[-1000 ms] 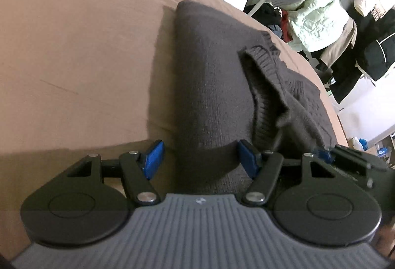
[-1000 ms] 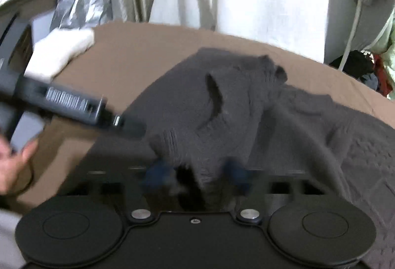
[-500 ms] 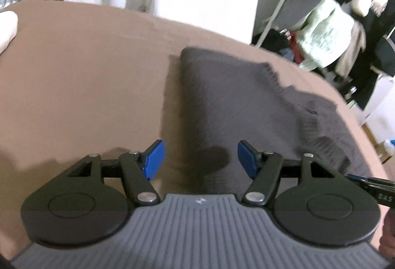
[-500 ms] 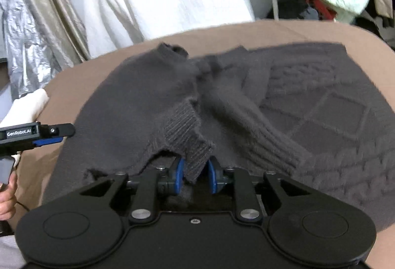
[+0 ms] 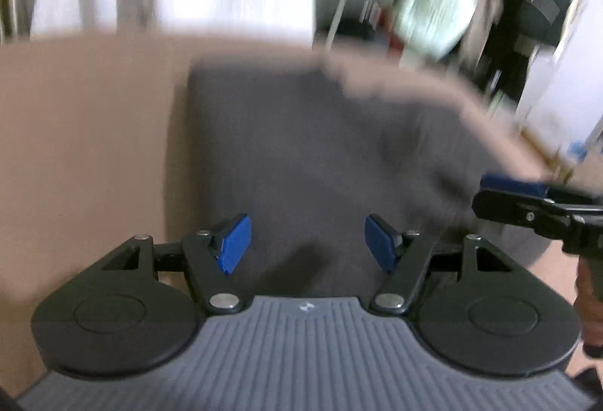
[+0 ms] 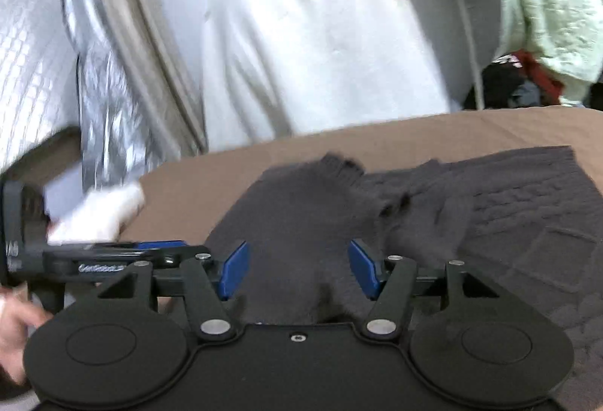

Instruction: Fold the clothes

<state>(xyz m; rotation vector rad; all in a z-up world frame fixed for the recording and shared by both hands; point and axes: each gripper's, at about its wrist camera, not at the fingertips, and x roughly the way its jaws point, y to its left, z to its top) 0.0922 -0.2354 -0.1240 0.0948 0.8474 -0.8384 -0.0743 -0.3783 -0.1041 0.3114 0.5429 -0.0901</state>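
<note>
A dark grey knitted sweater [image 5: 301, 147] lies partly folded on the brown bed cover [image 5: 83, 132]. My left gripper [image 5: 304, 243] hovers over its near edge, open, with nothing between the blue pads [image 5: 233, 243]. In the right wrist view the sweater [image 6: 414, 215] shows a folded sleeve and a cable-knit body at the right. My right gripper [image 6: 298, 269] is above it with jaws opening, and the pads [image 6: 234, 269] touch no cloth. The other gripper's tip [image 5: 527, 200] pokes in at the right of the left wrist view.
White bedding or a curtain [image 6: 301, 34] hangs behind the bed. A rack with hanging clothes [image 5: 433, 11] stands at the far right. A white folded cloth [image 6: 98, 211] lies at the bed's left. A person's hand [image 6: 15, 320] holds the left gripper's handle.
My right gripper let go of the sweater's ribbed cuff and its jaws spread wide. Both grippers pulled back and rose a little; the sleeve now lies flat on the sweater.
</note>
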